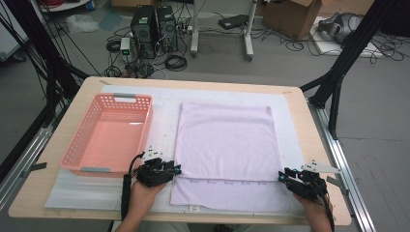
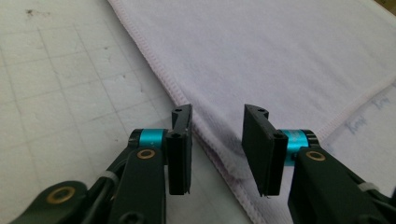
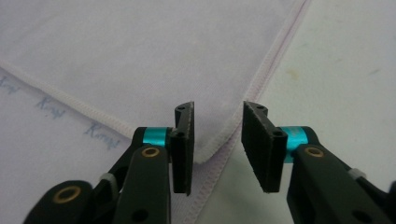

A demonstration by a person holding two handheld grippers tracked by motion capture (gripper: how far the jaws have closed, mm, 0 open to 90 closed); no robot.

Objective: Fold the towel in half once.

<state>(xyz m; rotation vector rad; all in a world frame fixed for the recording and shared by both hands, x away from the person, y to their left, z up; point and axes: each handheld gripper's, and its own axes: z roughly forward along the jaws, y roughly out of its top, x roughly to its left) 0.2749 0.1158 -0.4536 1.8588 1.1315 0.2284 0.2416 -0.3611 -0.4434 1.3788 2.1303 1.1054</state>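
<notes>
Towel-folding step: left hand-held gripper and right hand-held gripper at folded towel near corners, lower frame; jaws part-open, holding nothing. Next: probably pinch corners.

High view: above the person's side, looking forward and down over the table.
Left gripper view: close, low over the towel's left edge.
Right gripper view: close on its right corner.
Shared: towel.
</notes>
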